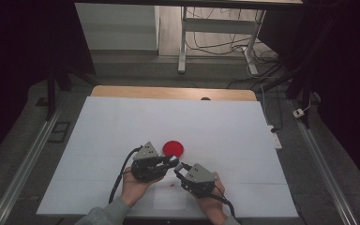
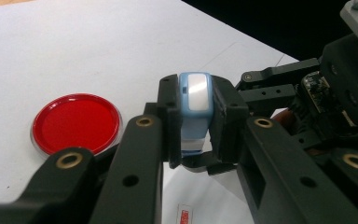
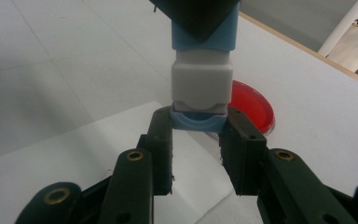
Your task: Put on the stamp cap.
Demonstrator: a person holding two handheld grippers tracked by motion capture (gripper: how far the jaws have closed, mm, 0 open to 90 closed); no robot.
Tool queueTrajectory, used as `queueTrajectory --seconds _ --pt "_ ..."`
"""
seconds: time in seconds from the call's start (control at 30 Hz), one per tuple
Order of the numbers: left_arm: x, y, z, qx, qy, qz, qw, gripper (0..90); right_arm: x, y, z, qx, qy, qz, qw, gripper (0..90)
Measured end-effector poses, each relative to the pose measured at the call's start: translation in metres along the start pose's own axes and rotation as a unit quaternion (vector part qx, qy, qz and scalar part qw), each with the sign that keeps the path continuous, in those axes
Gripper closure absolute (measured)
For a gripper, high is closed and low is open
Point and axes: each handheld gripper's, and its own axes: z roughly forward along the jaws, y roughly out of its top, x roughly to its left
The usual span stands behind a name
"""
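A small blue and white block [image 1: 176, 164] hangs just above the white table [image 1: 122, 126], between my two grippers. My left gripper [image 2: 195, 100] is shut on its blue body [image 2: 195, 112], with the white face toward the camera. In the high view the left gripper [image 1: 171, 161] comes in from the left and the right gripper [image 1: 182, 168] from the lower right, tip to tip. My right gripper [image 3: 198, 122] is shut on the blue end piece [image 3: 198, 120] below the block's white middle [image 3: 202, 84]. A red round dish [image 1: 173, 148] lies flat just beyond them.
A sheet of paper [image 1: 168, 199] with a small red mark [image 1: 172, 186] lies under the hands near the front edge. The wooden table edge [image 1: 173, 93] runs along the back. A power strip [image 1: 275, 139] sits off the right side, with metal rails [image 1: 23, 168] on the floor.
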Motion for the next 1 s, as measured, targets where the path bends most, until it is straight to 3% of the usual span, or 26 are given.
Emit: queueTrajectory --seconds 0.5,1.0 --pt "0.0004 -0.0011 0.0012 -0.004 -0.002 -0.005 1.0 76.0 0.0003 0.0003 -0.0019 -0.008 -0.01 -0.002 0.9999 65.6" --pt "0.0007 -0.0022 0.0027 0.006 -0.006 -0.003 1.0 76.1 0.0023 0.0013 -0.0025 0.001 -0.019 -0.014 0.9997 66.0"
